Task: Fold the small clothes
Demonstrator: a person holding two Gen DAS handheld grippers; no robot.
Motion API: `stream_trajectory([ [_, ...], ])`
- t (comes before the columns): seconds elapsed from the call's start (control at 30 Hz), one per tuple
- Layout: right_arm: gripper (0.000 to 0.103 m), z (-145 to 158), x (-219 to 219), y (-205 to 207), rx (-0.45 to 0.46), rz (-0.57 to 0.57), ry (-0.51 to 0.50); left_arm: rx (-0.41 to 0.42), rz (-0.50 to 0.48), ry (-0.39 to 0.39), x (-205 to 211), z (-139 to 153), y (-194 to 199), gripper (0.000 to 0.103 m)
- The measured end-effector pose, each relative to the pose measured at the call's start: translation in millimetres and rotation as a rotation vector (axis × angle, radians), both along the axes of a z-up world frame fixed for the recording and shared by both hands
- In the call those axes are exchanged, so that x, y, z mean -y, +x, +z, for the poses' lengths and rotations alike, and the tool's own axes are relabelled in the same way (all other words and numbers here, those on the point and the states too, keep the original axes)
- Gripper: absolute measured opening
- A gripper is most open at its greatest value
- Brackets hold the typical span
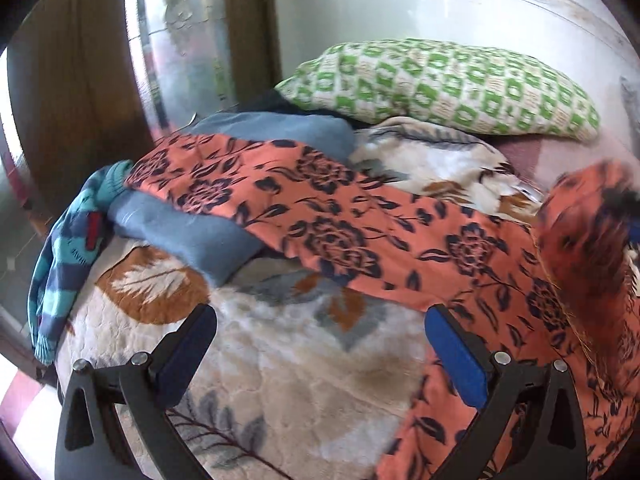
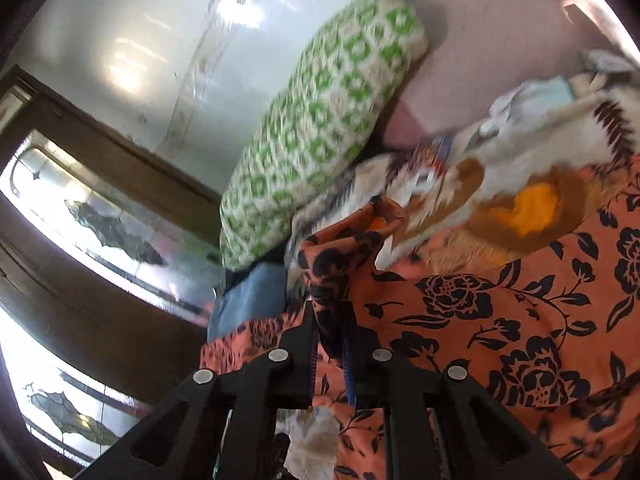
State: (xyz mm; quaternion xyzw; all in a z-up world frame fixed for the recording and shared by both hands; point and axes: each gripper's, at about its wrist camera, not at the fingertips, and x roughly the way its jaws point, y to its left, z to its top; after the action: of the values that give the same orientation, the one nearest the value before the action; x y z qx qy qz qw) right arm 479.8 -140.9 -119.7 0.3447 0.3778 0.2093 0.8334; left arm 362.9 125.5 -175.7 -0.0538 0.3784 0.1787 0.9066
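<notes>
An orange garment with dark blue flowers [image 1: 340,216] lies spread across the bed, over a grey-blue garment [image 1: 188,232]. My left gripper [image 1: 320,320] is open and empty, its blue pads just above the quilt beside the orange cloth's near edge. My right gripper [image 2: 330,320] is shut on a bunched fold of the orange garment [image 2: 500,320] and holds it lifted; that raised fold shows blurred at the right of the left wrist view [image 1: 588,224].
A green-and-white patterned pillow [image 1: 440,84] lies at the head of the bed by the white wall. A striped teal sweater [image 1: 68,264] hangs over the bed's left edge. A leaf-print quilt [image 1: 280,360] covers the bed. A wooden frame with glass panels [image 2: 100,216] stands on the left.
</notes>
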Motion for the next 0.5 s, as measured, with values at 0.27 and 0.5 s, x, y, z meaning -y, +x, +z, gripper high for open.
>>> stream_trajectory([
  [0.27,0.022,-42.2,-25.4,-11.0,-0.053,0.095,-0.136,-0.031,0.042,-0.005,-3.2,-6.2,8.0,0.103],
  [0.5,0.022,-38.9,87.3,-13.9,-0.085,-0.088,-0.288,-0.084,0.065,-0.022,4.4,-18.4,23.2,0.103],
])
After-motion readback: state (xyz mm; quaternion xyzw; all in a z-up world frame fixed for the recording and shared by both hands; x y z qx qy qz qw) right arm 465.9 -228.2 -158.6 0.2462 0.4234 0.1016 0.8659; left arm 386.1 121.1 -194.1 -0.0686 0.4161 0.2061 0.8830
